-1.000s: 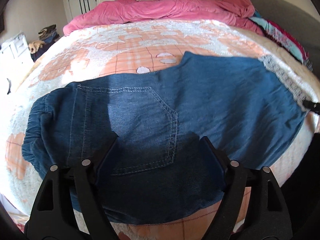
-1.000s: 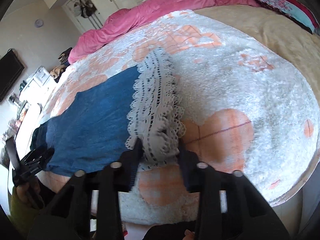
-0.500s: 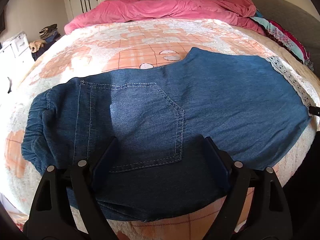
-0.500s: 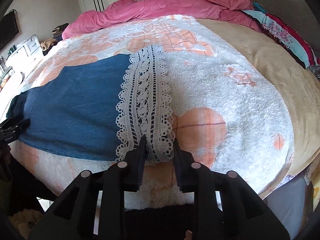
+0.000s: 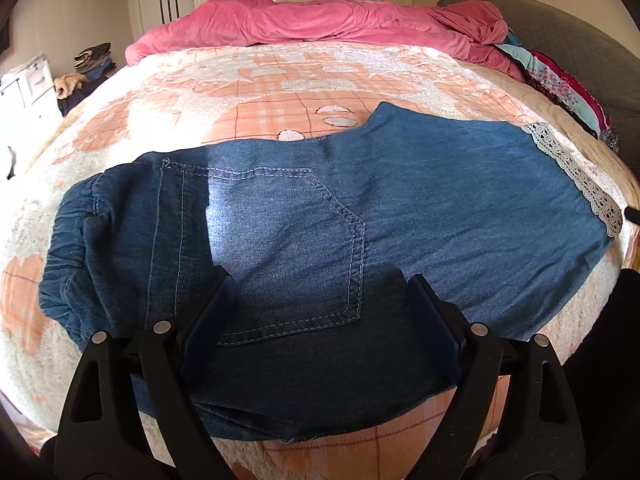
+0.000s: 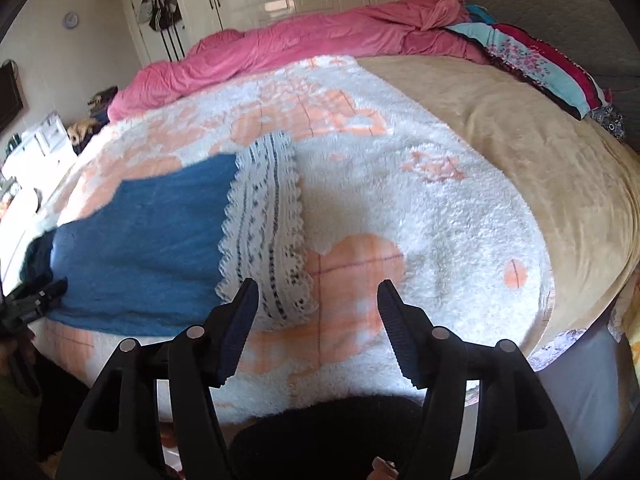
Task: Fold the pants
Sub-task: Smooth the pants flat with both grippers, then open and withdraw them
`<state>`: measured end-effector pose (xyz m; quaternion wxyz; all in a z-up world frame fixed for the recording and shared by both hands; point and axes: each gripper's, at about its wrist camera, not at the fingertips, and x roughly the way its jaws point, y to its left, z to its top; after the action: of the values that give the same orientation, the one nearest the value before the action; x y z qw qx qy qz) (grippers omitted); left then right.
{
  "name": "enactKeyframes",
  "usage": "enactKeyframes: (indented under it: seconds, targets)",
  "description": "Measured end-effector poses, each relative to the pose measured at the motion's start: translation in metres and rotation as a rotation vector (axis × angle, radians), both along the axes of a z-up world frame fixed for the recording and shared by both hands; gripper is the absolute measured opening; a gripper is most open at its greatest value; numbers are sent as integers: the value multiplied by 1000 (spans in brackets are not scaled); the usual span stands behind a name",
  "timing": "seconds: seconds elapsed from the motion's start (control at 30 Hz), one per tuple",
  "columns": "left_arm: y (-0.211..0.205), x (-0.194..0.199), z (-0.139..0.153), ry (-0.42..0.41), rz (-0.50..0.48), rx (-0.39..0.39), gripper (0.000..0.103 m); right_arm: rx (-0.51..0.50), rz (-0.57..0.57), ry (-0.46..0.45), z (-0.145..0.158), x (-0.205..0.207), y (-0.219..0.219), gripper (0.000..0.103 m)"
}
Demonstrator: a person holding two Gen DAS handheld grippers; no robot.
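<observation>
Blue denim pants (image 5: 400, 208) lie flat across the bed, folded lengthwise, back pocket up, waistband at the left and a white lace hem (image 5: 576, 176) at the right. My left gripper (image 5: 320, 292) is open and hovers over the pocket area near the bed's front edge. In the right wrist view the pants (image 6: 152, 232) stretch to the left and the lace hem (image 6: 268, 232) lies flat. My right gripper (image 6: 316, 292) is open and empty just in front of the hem's near corner.
A fluffy white and orange blanket (image 6: 420, 208) covers the bed, with a beige cover (image 6: 520, 152) to the right. A pink duvet (image 5: 320, 20) is bunched at the far side, colourful cloth (image 6: 540, 64) and a grey headboard at the right. Furniture and clothes stand at the left.
My right gripper has opened and let go of the lace hem, which now lies flat on the blanket. The left gripper has stayed open over the pocket.
</observation>
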<state>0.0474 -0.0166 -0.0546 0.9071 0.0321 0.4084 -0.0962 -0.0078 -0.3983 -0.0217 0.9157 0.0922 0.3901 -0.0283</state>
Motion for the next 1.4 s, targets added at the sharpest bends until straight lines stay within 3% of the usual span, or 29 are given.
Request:
enactKeyframes:
  seconds: [0.1,0.23,0.33,0.53,0.7,0.83,0.93,1.03,1.1,1.2,1.3,1.4]
  targets:
    - [0,-2,3,-1,14,5,80,-4,27,-39,11,-1,10,70]
    - [-2,-18,28,-72,12,-54,80,-32,107,-65,17,6,45,70]
    - [-7,-19,37,-87,5,-43,83,-39,156,-55,13,20,68,70]
    - [-21,3,38,-51,4,-108,83,-51,259,-33,7,64,119,70]
    - [-32,34,41,-21,-10,-216,83,-86,293,-31,2,98,143,70]
    - [-26,64,19,37,64,-159,83,-131,231,43,-19,118,141,70]
    - [-9,72,8,57,122,-168,83,-210,164,81,-34,118,127,70]
    - [5,69,7,43,137,-128,83,-125,152,69,-35,114,106,70]
    - [17,65,9,36,142,-163,81,-93,151,57,-34,111,99,70]
    - [27,60,8,22,135,-166,76,-99,148,46,-37,108,93,70]
    - [24,58,2,12,124,-127,75,-55,145,36,-39,105,87,70]
    - [17,57,0,-3,116,-77,76,-84,153,28,-39,104,92,70]
